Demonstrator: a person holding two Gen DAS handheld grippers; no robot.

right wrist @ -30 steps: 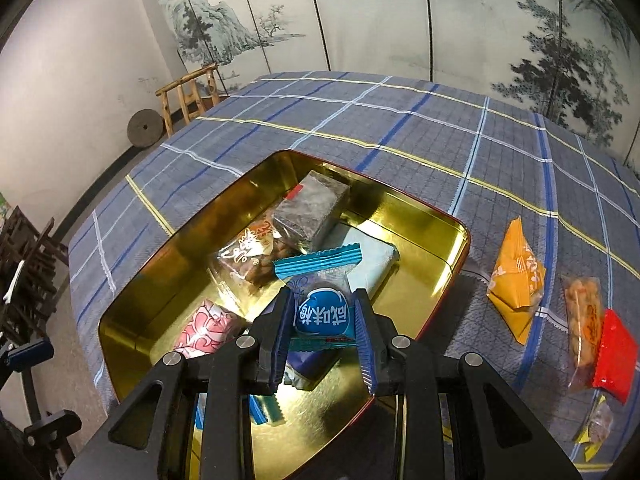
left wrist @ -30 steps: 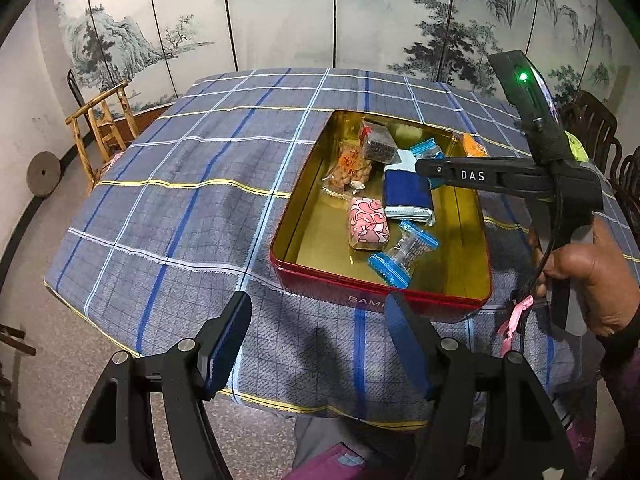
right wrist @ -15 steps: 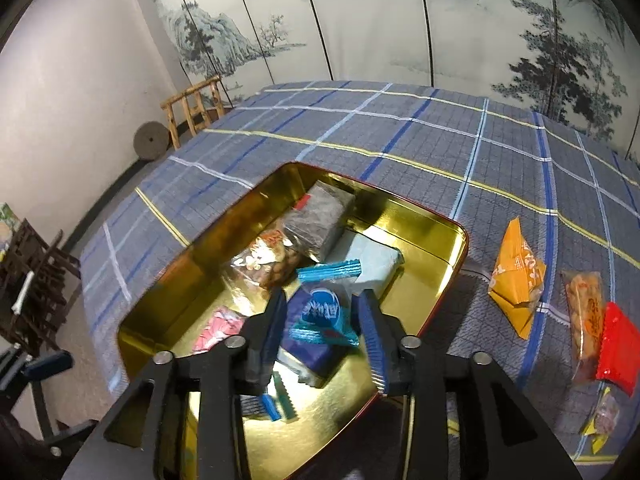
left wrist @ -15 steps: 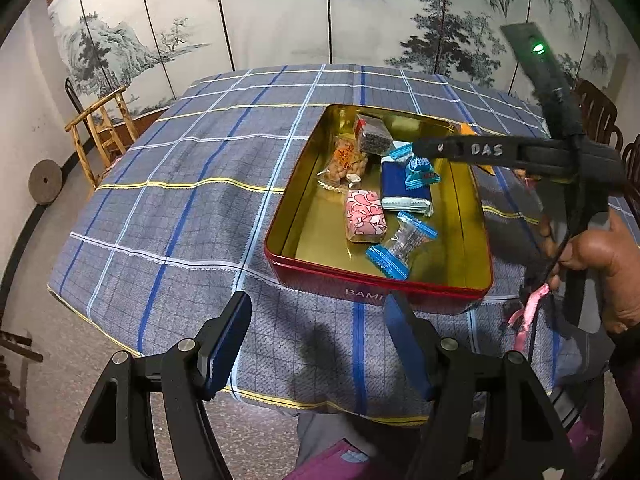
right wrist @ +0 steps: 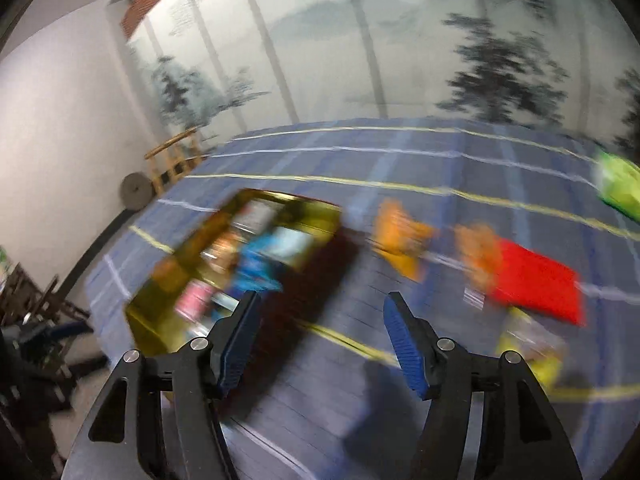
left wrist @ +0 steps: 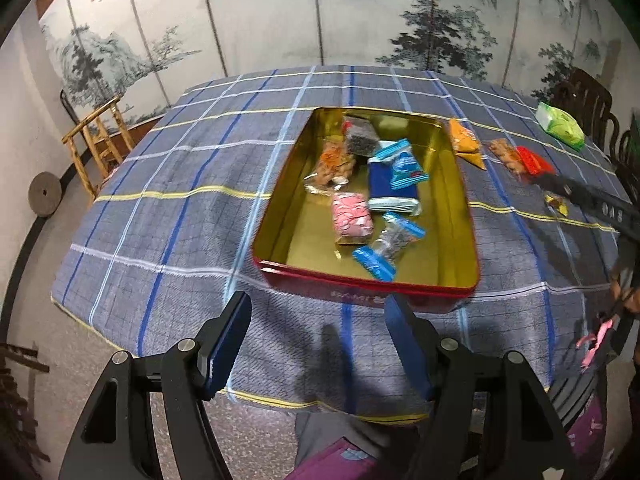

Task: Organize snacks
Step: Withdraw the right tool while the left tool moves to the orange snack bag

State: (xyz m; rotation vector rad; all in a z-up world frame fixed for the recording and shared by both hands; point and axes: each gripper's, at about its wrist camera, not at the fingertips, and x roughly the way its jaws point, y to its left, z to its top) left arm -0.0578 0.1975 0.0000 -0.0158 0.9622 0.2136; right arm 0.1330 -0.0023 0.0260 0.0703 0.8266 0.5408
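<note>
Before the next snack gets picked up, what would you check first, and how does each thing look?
1. Right gripper empty: ok, jaws opening, nothing between them.
2. Left gripper empty: ok, open over the cloth edge.
3. Room in the tin: ok, bare gold floor shows.
4. Snacks outside the tin: ok, orange pack, red pack and green pack lie on the cloth.
5. Clear aim on the next pack: not ok, the right wrist view is blurred.
6. Small yellow pack reachable: cannot tell, partly hidden.
</note>
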